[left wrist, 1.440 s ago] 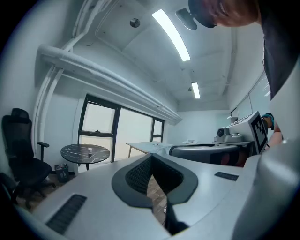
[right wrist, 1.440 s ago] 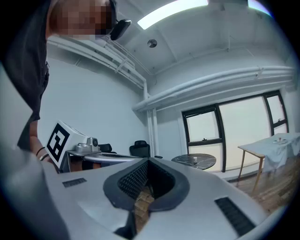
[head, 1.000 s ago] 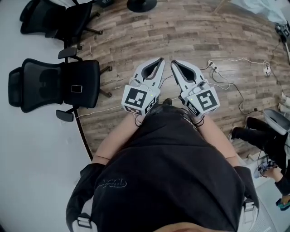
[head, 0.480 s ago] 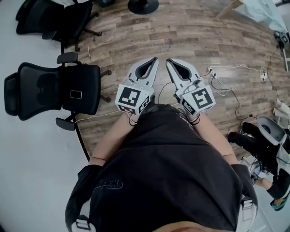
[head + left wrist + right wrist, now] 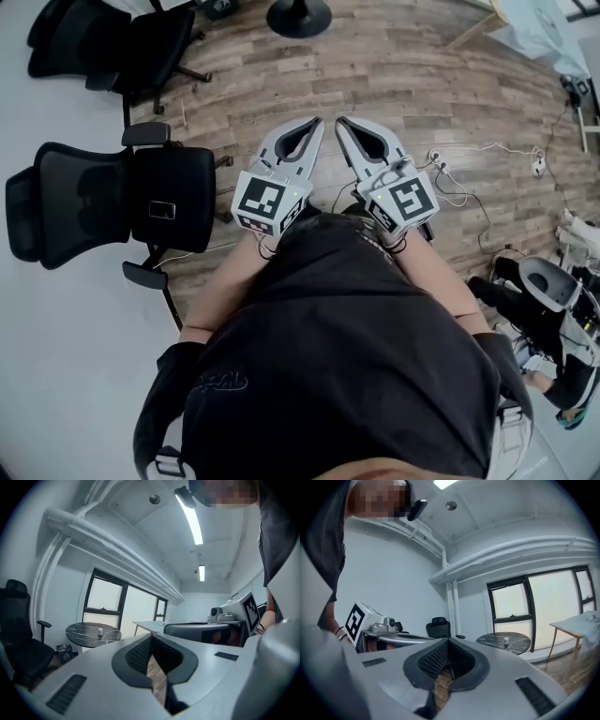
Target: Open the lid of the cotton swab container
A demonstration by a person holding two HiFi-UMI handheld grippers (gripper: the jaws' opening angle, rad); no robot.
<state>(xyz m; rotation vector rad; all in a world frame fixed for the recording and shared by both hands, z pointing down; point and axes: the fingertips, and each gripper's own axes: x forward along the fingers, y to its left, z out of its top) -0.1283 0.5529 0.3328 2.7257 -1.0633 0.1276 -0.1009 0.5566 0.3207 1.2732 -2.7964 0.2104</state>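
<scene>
I hold both grippers close together in front of my body, above a wood floor. My left gripper [image 5: 314, 125] and my right gripper [image 5: 342, 124] point away from me, jaws shut, with nothing between them. No cotton swab container shows in the head view. Far off in the left gripper view, a small white cylinder [image 5: 100, 631] stands on a round black marble table [image 5: 86, 635]. The right gripper view shows the same cylinder [image 5: 506, 641] and table [image 5: 497, 645]. I cannot tell what the cylinder is. The shut jaw tips show in both gripper views, left gripper [image 5: 151, 635] and right gripper [image 5: 448, 641].
Two black office chairs [image 5: 103, 202] [image 5: 122, 42] stand on my left on a pale floor. A black round stand base [image 5: 298, 16] lies ahead. White cables and a plug strip [image 5: 441, 164] trail over the wood floor on the right. Another person [image 5: 539, 300] is at the right edge.
Both grippers have drifted a little left and up in the head view, staying shut and side by side. The view itself has shifted slightly over the floor.
</scene>
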